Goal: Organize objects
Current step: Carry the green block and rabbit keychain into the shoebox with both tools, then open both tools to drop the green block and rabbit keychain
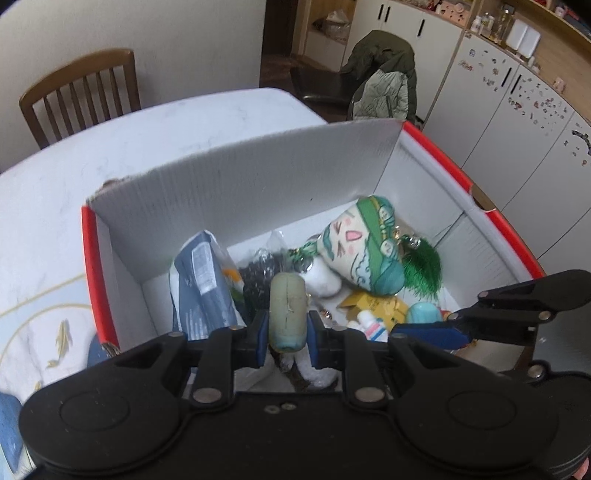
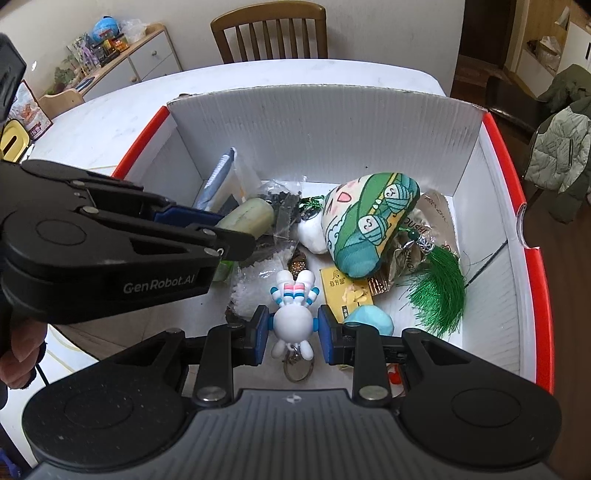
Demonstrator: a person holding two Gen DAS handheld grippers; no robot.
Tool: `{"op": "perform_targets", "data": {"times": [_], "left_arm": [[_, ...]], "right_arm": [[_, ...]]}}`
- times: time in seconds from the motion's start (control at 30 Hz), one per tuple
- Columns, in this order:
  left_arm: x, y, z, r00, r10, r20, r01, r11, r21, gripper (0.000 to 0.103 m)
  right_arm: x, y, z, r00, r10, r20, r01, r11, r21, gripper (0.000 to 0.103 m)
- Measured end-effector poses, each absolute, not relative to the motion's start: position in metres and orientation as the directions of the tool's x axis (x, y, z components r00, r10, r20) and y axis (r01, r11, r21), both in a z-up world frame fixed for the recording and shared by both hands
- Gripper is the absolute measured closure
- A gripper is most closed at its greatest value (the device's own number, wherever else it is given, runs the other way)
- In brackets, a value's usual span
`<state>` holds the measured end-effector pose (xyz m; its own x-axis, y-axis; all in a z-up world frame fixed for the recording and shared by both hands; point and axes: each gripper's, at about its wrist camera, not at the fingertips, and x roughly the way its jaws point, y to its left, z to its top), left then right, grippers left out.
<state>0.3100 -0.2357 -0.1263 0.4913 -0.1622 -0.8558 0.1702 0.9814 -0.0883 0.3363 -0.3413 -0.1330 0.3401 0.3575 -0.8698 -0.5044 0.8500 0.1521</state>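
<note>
A white corrugated box with a red rim (image 1: pixel 240 177) (image 2: pixel 325 122) stands on the table and holds several small items. My left gripper (image 1: pixel 287 321) is shut on a pale green cylinder (image 1: pixel 287 310) (image 2: pixel 247 218) and holds it above the box's left side. My right gripper (image 2: pixel 293 328) is shut on a white rabbit keychain (image 2: pixel 293 321) (image 1: pixel 371 325) low over the box's near side, with its ring hanging below. Inside the box lie a cream and green plush (image 1: pixel 364 247) (image 2: pixel 369 221), a green tassel (image 2: pixel 439 291), a yellow carton (image 2: pixel 343 291) and a grey-blue packet (image 1: pixel 201 280).
The box sits on a white marble table (image 1: pixel 147 140). A wooden chair (image 2: pixel 269 33) stands at the far side. A jacket (image 1: pixel 388 81) hangs over another chair to the right. The box's tall back flap (image 2: pixel 325 122) rises behind the items. A hand (image 2: pixel 18 354) holds the left gripper.
</note>
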Motion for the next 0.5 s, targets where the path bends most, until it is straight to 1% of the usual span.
{"op": "perform_targets", "data": {"times": [0.3, 0.5], "left_arm": [[0.3151, -0.2382, -0.1350, 0.446, -0.153, -0.882, 0.164, 0.983, -0.088, 0.084], [0.3182, -0.2404, -0.1378, 0.424, -0.136, -0.895, 0.141, 0.987, -0.083, 0.081]], "right_arm": [[0.3393, -0.3432, -0.1359, 0.330, 0.358, -0.873, -0.510, 0.846, 0.154, 0.075], [0.3369, -0.3445, -0.1336, 0.329, 0.370, -0.869, -0.519, 0.839, 0.161, 0.075]]}}
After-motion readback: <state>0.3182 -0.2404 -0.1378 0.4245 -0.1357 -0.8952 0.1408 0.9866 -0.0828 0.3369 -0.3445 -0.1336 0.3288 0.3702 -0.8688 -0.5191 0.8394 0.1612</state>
